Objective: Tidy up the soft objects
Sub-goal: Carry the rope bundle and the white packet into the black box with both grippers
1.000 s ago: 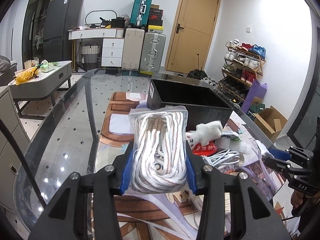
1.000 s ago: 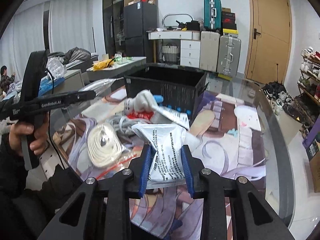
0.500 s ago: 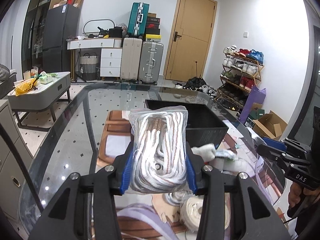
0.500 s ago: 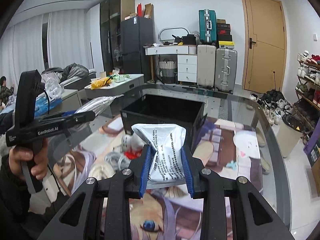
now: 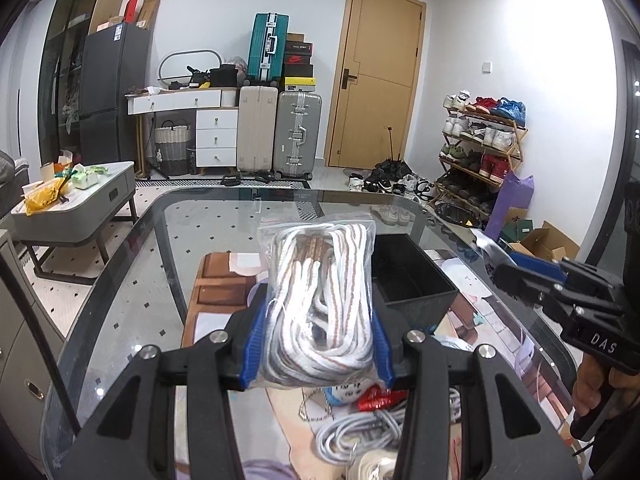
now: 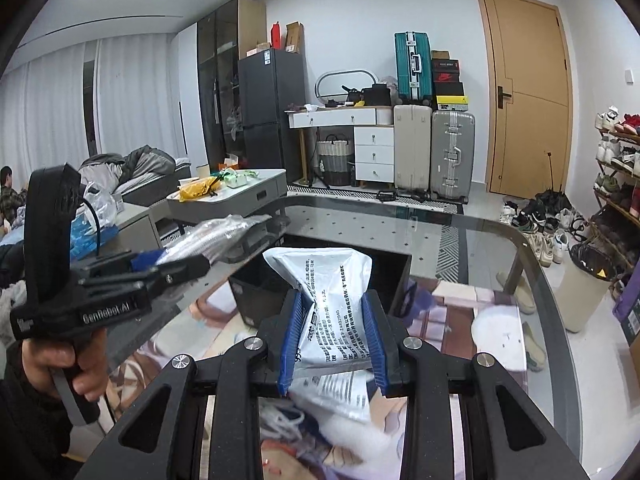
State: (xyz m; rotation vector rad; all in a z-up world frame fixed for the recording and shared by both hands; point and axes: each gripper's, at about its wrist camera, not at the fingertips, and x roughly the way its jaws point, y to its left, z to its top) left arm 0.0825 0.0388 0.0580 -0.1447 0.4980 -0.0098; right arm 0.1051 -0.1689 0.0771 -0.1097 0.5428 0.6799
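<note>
Left gripper point(image 5: 316, 344) is clamped on the bagged rope point(image 5: 318, 300), right gripper point(image 6: 331, 340) clamped on my white pouch point(image 6: 324, 300), both carried above the table. I'm mid-transport; next I need each over the black bin point(image 5: 408, 276) at one o'clock, then let go. Only the left view shows the cords point(image 5: 360, 436) left below (plenty).

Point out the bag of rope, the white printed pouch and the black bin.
bag of rope point(image 5: 318, 300): left wrist view, middle of the coils.
white printed pouch point(image 6: 334, 308): right wrist view, printed face.
black bin point(image 5: 416, 300): left wrist view, near wall.
</note>
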